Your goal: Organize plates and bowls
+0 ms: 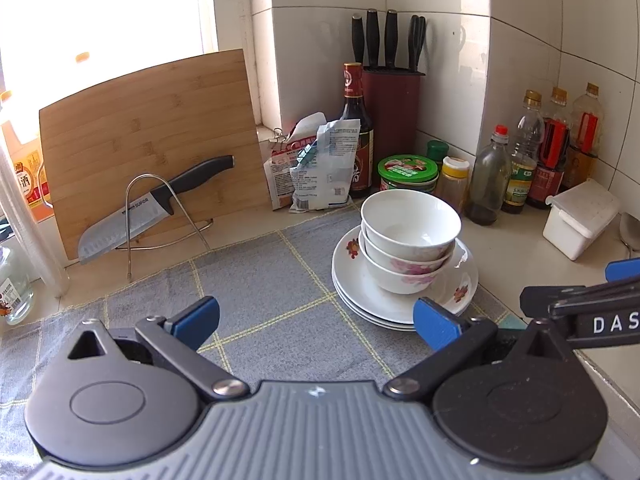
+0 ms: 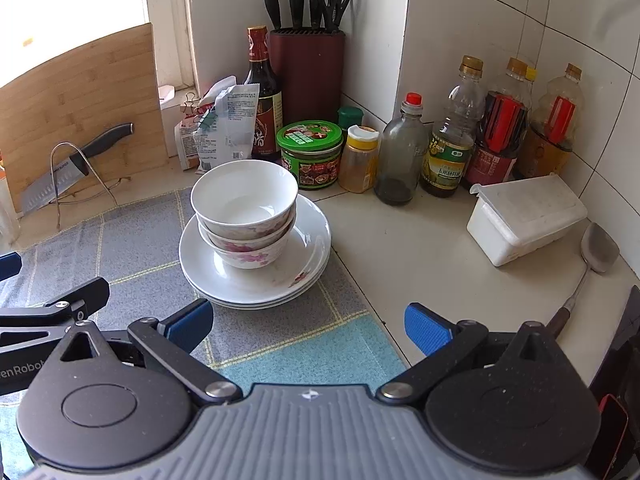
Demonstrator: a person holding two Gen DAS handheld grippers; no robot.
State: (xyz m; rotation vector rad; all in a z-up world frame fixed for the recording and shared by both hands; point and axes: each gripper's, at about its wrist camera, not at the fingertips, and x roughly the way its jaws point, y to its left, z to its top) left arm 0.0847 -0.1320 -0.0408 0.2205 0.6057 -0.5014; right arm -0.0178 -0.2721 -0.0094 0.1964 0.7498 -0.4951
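Note:
Three white bowls (image 1: 410,236) (image 2: 245,210) with pink flower prints are nested upright on a stack of three white plates (image 1: 356,284) (image 2: 298,258). The stack sits at the right edge of a grey checked cloth (image 1: 256,280) (image 2: 132,236). My left gripper (image 1: 316,322) hangs open just short of the plates, with nothing between its blue pads. My right gripper (image 2: 308,326) is also open and holds nothing; the plates lie ahead of it to the left. The right gripper's arm shows at the right edge of the left wrist view.
A bamboo cutting board (image 1: 152,140) leans at the window with a knife (image 1: 156,208) on a wire stand. A knife block (image 2: 306,72), bottles (image 2: 454,140), jars (image 2: 312,154) and bags (image 1: 320,168) line the tiled corner. A white lidded box (image 2: 524,216) and a spatula (image 2: 592,256) lie to the right.

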